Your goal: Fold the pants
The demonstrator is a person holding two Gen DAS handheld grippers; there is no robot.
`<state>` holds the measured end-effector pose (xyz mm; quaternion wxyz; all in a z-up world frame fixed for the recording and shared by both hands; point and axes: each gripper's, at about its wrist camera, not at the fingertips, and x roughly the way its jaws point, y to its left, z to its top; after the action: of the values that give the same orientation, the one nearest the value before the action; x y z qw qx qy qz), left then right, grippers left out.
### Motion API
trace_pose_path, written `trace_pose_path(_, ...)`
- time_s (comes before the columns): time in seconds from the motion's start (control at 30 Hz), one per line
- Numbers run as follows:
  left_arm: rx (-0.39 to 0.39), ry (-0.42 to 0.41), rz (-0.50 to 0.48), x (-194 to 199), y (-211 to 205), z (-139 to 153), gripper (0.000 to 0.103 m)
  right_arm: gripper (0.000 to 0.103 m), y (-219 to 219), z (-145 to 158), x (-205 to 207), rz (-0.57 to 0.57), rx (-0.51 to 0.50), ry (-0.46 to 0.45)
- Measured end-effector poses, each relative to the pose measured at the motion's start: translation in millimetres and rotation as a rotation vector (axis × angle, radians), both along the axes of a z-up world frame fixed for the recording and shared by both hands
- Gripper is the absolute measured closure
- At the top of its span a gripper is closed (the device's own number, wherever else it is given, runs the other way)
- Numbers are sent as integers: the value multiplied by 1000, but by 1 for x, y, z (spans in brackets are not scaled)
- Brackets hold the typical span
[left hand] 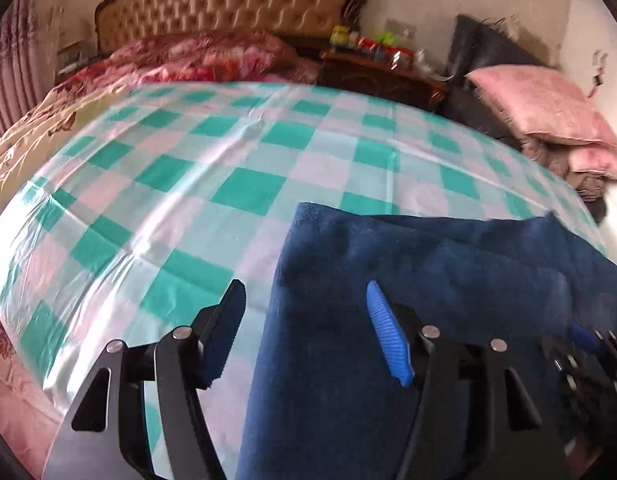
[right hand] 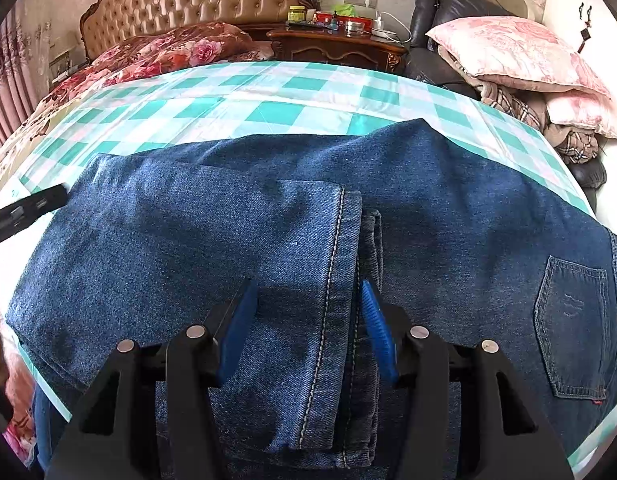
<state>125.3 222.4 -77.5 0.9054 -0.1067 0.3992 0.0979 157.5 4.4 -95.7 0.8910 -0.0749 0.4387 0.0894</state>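
Dark blue jeans (right hand: pixel 188 232) lie folded across the green-and-white checked sheet (right hand: pixel 268 92), the leg ends laid back over the seat. A stitched hem (right hand: pixel 340 240) runs down the middle and a back pocket (right hand: pixel 572 328) shows at right. My right gripper (right hand: pixel 306 328) is open just above the hem, which runs between its blue pads without being pinched. In the blurred left wrist view my left gripper (left hand: pixel 308 332) is open over the folded left edge of the jeans (left hand: pixel 428 248), one finger over the sheet (left hand: pixel 188 160), the other over denim. The right gripper (left hand: pixel 588 344) shows at far right.
A tufted headboard (right hand: pixel 196 0) and a red floral quilt (right hand: pixel 168 52) are at the bed's far end. Beside them stands a dark wooden nightstand (right hand: pixel 336 46) with bottles. Pink pillows (right hand: pixel 508 52) and blankets are piled on a dark chair at right.
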Motion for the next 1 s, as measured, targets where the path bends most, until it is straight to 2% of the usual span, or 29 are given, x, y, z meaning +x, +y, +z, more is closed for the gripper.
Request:
trace_pose_path(0.13,-58,13,-28,-39,0,-1,30,52,0,0,0,3,-4,-8)
trace_pose_path(0.2,-5,25,-4,-55,-7,-2,18,50,1,0,0,0,-5,-2)
trace_pose_path(0.23,21,26,8,-61,-9,-1,15,49,1,0,0,-1,-6,2)
trace_pose_path(0.27,36,11,17,-70,-10,2,6,46,1,1,1,-1,-7,5)
trace_pose_path(0.3,32,-43,16,-82,-10,6,3,29,1,1,1,-3,-9,8)
trace_pose_path(0.33,29,-93,10,-90,-9,9,2,20,0,1,2,-25,-32,18)
trace_pose_path(0.37,34,-109,5,-96,-9,11,2,18,-3,2,3,-43,-34,30)
trace_pose_path(0.43,56,-97,-31,-101,-7,12,3,17,-9,8,-1,-32,29,42)
trace_pose_path(0.47,89,-111,-35,-106,-6,14,12,17,-12,15,-7,-54,37,12)
trace_pose_path(0.5,100,-116,-32,-108,-6,15,25,17,-13,20,-11,-82,18,-17)
trace_pose_path(0.53,97,-105,-41,-108,-5,14,33,17,-11,26,-18,-116,-19,-59)
trace_pose_path(0.57,66,-94,-68,-107,-5,13,52,17,-8,29,-23,-119,-40,-82)
trace_pose_path(0.6,55,-91,-80,-106,-6,12,62,17,-4,32,-28,-99,-49,-95)
trace_pose_path(0.7,44,-88,-119,-103,-12,6,64,17,10,37,-38,2,-34,-109)
trace_pose_path(0.73,49,-78,-137,-102,-16,2,64,17,10,37,-39,5,-17,-105)
trace_pose_path(0.8,80,-17,-166,-98,-23,-13,61,17,12,34,-39,8,32,-68)
trace_pose_path(0.83,89,6,-164,-98,-23,-20,60,17,13,31,-37,-3,25,-53)
trace_pose_path(0.9,82,11,-153,-101,-18,-21,52,17,14,24,-39,-9,17,-48)
trace_pose_path(0.93,79,17,-140,-101,-16,-21,51,18,14,18,-39,-3,10,-38)
trace_pose_path(1.0,76,33,-120,-100,-10,-16,57,19,14,8,-37,-3,0,-5)
